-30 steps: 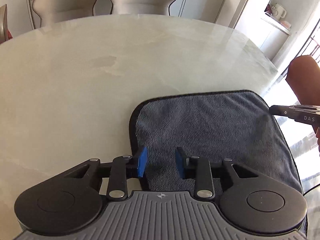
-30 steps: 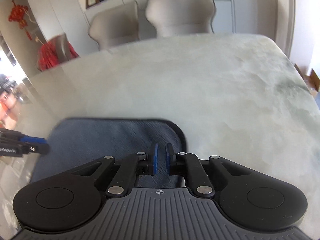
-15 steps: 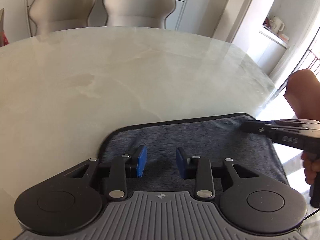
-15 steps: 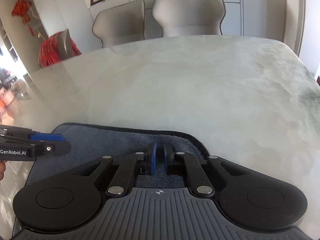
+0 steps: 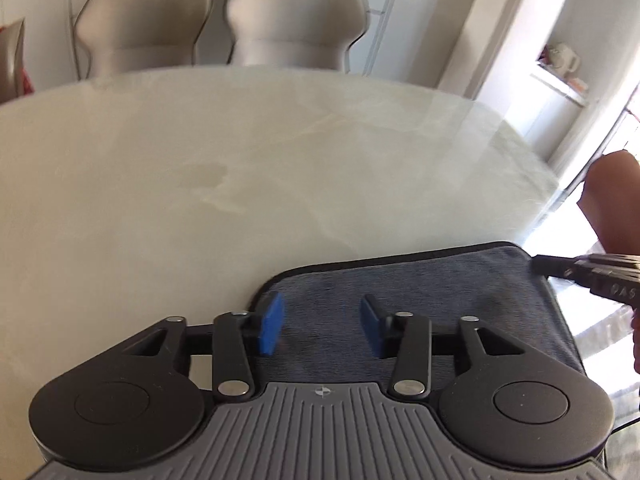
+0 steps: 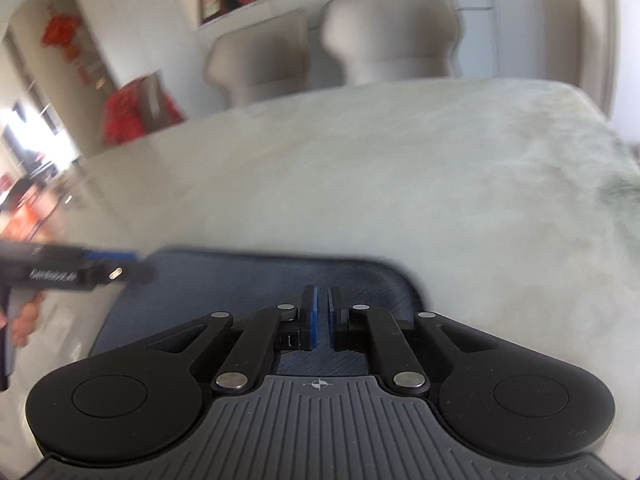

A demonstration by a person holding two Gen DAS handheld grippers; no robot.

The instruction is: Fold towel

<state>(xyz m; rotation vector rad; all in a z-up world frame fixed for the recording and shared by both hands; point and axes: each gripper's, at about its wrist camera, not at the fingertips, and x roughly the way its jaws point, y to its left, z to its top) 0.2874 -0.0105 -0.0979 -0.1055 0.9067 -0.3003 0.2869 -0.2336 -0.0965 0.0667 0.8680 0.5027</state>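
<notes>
Towel (image 5: 440,292) flat on table (image 5: 240,180); left gripper (image 5: 322,328) spread wide, empty; right gripper (image 6: 321,316) nearly closed, apparently empty. Pinch matching corners, lifting evenly.

Blue-grey towel (image 5: 440,296) with black edging, pale marbled table (image 5: 240,184), perhaps beige chairs (image 5: 288,20)

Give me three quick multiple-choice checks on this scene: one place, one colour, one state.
1. Where on the table is the towel?
A) near edge, closest to the cameras
B) far edge
C) centre
2. Towel colour?
A) red
B) dark grey-blue
C) white
3. The left claw is:
A) wide open
B) shut on the towel
C) out of view
Answers: 1 A, it lies right below both cameras; 2 B, dark grey-blue pile with a black hem; 3 A, its jaws stand wide apart.
</notes>
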